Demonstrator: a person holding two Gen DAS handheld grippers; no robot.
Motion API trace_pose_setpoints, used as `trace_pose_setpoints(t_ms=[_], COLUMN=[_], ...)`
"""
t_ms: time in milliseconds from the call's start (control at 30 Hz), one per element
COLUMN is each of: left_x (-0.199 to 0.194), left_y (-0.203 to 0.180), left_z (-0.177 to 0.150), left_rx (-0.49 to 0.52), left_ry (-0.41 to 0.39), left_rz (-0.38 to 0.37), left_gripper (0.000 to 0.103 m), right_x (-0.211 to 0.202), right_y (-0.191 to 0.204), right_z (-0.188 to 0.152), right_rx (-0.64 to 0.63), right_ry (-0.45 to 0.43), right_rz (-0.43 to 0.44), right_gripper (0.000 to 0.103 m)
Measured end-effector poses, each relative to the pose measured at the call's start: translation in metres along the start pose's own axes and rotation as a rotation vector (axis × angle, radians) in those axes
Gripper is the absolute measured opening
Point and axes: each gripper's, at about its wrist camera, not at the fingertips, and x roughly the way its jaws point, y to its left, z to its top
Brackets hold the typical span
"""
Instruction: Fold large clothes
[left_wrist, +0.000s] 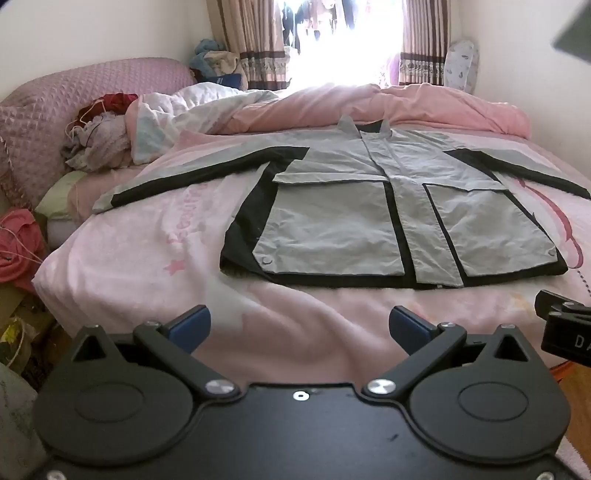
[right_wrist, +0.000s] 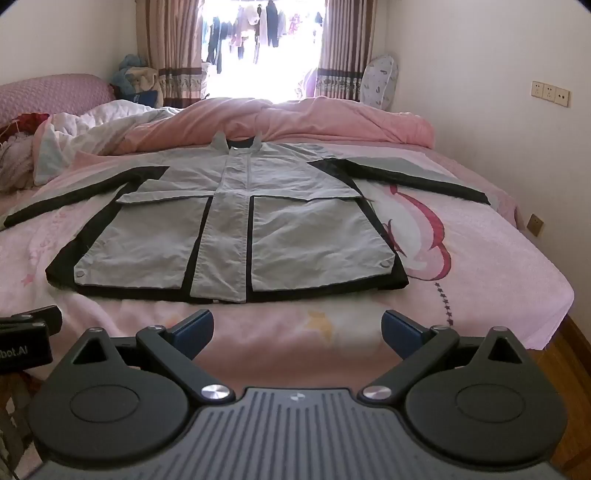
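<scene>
With both the left gripper (left_wrist: 299, 325) and right gripper (right_wrist: 297, 326) fingers spread wide and empty short of the grey-and-black jacket (right_wrist: 229, 221), each should probably pinch a sleeve cuff first.

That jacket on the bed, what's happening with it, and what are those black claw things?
A person is holding a two-finger tool in each hand and is about to fold the grey and black jacket. It lies flat on the pink bed, front up, closed down the middle, sleeves spread out to both sides. The left tool and the right tool both hover over the near edge of the bed, short of the jacket's hem, wide open and empty. No fold has been made yet.
</scene>
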Motion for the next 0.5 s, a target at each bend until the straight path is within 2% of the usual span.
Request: trace_pose_setpoints(t_ms=[500], left_x=[0.0014], left_y=[-0.0042], left_z=[-0.0059], left_rx=[0.006], left_ry=[0.005], left_rz=[0.005], left_gripper=[0.103], right_x=[-0.0001], right_y=[-0.0017], right_z=[-0.0017], right_rx=[0.002], right_ry=[-0.002], right_rz=[0.001], right_gripper=[0.103])
